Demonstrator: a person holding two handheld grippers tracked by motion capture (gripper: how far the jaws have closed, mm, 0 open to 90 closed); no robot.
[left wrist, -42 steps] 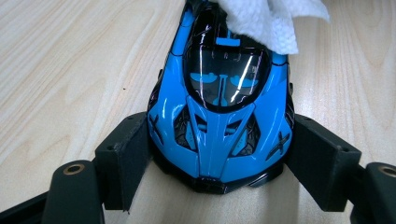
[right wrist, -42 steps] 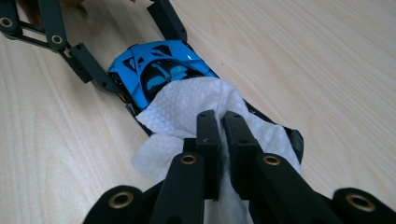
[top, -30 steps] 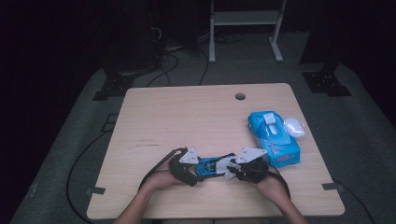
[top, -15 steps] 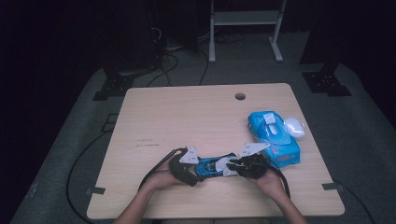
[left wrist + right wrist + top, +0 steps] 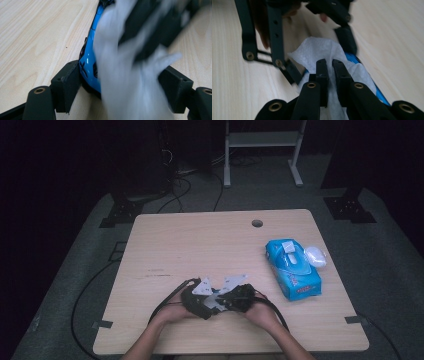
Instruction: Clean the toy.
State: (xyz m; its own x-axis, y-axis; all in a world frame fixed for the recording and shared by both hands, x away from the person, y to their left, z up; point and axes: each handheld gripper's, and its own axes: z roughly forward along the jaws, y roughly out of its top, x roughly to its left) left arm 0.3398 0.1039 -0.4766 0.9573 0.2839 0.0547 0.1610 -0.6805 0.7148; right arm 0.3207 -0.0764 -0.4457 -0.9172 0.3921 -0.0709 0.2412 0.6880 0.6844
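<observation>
A small blue toy car (image 5: 88, 62) lies on the wooden table (image 5: 200, 245) near its front edge. My left gripper (image 5: 122, 77) is shut on the car's end; one pad (image 5: 71, 82) presses its side, while the other side is hidden by a white wipe (image 5: 120, 75). My right gripper (image 5: 329, 63) is shut on that white wipe (image 5: 317, 50), its jaws having just closed with the wipe between them. It holds the wipe over the blue car (image 5: 352, 57). In the high view both grippers meet, left gripper (image 5: 197, 300) and right gripper (image 5: 237, 296) tip to tip.
A blue pack of wipes (image 5: 292, 267) lies at the right of the table, with a white crumpled object (image 5: 315, 256) beside it. A round cable hole (image 5: 257, 223) sits near the far edge. Cables trail off the table's front left.
The right gripper has slid left toward the left gripper, and now lies over the car so the car's blue no longer shows in the high view. The left hand has stayed put.
</observation>
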